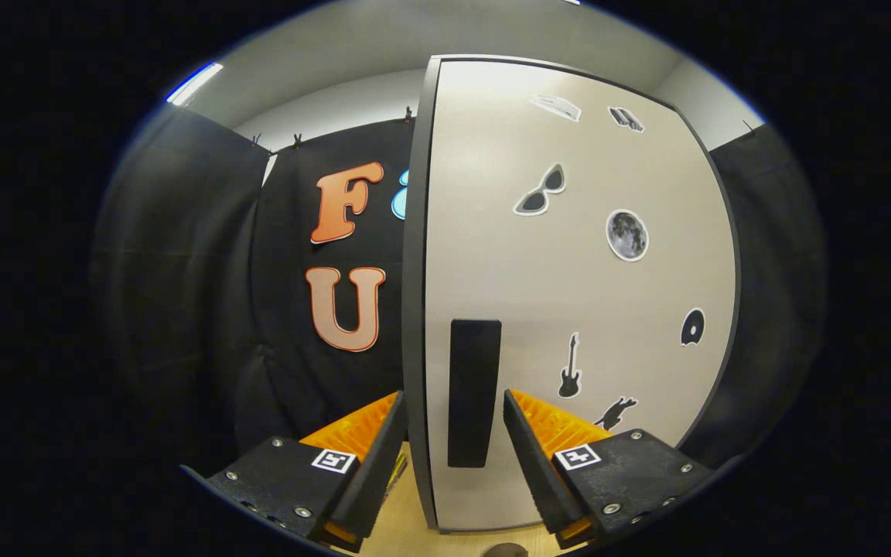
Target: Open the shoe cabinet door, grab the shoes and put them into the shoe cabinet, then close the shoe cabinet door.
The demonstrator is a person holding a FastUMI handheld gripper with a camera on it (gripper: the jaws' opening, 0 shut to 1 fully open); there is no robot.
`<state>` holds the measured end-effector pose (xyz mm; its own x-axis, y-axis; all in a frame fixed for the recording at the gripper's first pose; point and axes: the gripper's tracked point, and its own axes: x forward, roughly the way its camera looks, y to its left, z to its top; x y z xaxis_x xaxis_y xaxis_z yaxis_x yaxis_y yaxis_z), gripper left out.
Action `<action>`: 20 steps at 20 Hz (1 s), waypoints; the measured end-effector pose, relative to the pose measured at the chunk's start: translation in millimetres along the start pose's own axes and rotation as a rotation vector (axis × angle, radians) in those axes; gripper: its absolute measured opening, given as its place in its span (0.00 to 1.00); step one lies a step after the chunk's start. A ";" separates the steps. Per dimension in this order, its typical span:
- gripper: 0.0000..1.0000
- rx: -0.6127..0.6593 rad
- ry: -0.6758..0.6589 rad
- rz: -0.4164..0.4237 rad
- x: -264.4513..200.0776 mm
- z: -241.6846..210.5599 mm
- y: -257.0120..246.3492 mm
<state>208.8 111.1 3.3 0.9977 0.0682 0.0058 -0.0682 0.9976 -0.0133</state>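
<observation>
The shoe cabinet door (569,278) is a pale panel with a dark left edge (414,271) and several small stickers. It stands upright right in front of me. A black vertical handle (474,391) sits low on the door, close to that edge. My gripper (453,396) is open, with its fingers spread wide. The left finger (380,449) lies just outside the door's dark edge and the right finger (530,449) lies just right of the handle. Both the handle and the edge are between the fingers. I cannot tell whether either finger touches them.
Black cloth booth walls (182,309) hang to the left of the cabinet and to its right. A light wooden surface (403,526) lies under the door. A small dark round thing (507,551) sits on it below the fingers.
</observation>
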 end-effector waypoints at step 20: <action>0.29 0.009 0.074 -0.075 -3.9 -10.0 -17.8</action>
<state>206.2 92.9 -6.5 0.9977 -0.0070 -0.0671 0.0066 1.0000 -0.0062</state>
